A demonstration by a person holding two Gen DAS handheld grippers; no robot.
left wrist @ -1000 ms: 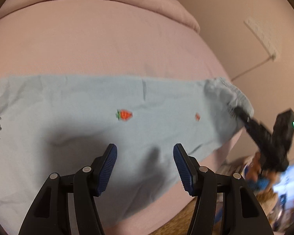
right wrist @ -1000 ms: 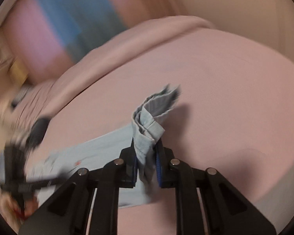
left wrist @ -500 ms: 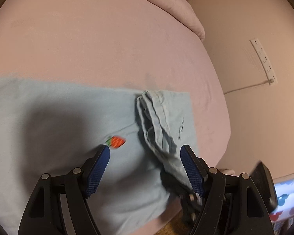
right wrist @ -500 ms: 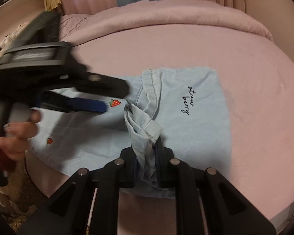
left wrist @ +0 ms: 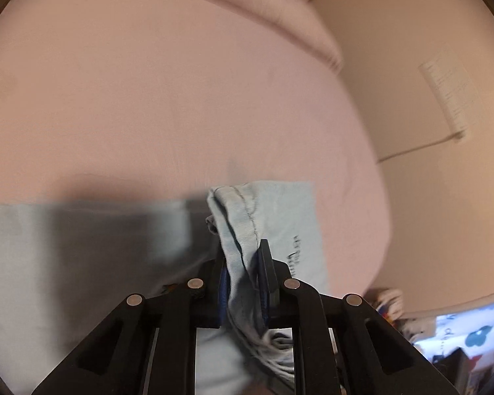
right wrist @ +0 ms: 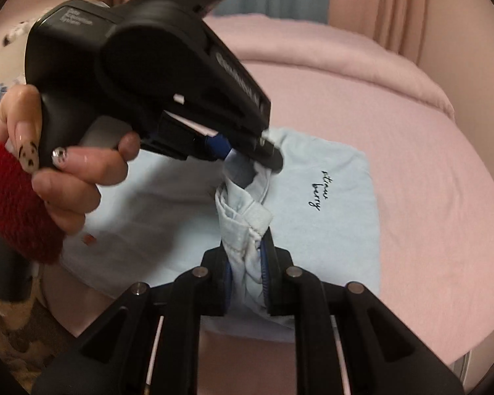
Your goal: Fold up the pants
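- The pants [right wrist: 332, 230], light blue, lie on the pink bed [right wrist: 444, 171] directly ahead of and beneath both tongs; one end is doubled back over the rest, so the fold is partly formed.
- The right tongs [right wrist: 247, 263] are clamped on a bunched, hemmed edge of the pants. The fabric rises between the blue pads [right wrist: 228, 271] as a ridge, which keeps the upper layer lifted clear of the layer below.
- The left tongs [left wrist: 243, 283] are closed on the same bunched edge, farther along it. Gripping at two points along one edge allows the layer to be carried flat rather than dragged from one corner.
- In the right wrist view, the left tongs [right wrist: 250, 151] sit just beyond the right tongs, with the person's hand [right wrist: 66, 171] on the grip to the left.
- The embroidered lettering [right wrist: 319, 191] lies to the right of both tongs, on the flat panel.
- Whether both grips hold the same layers is probably yes, but the folds hide this.
- Judgement: the next move calls for laying the held edge down squarely.
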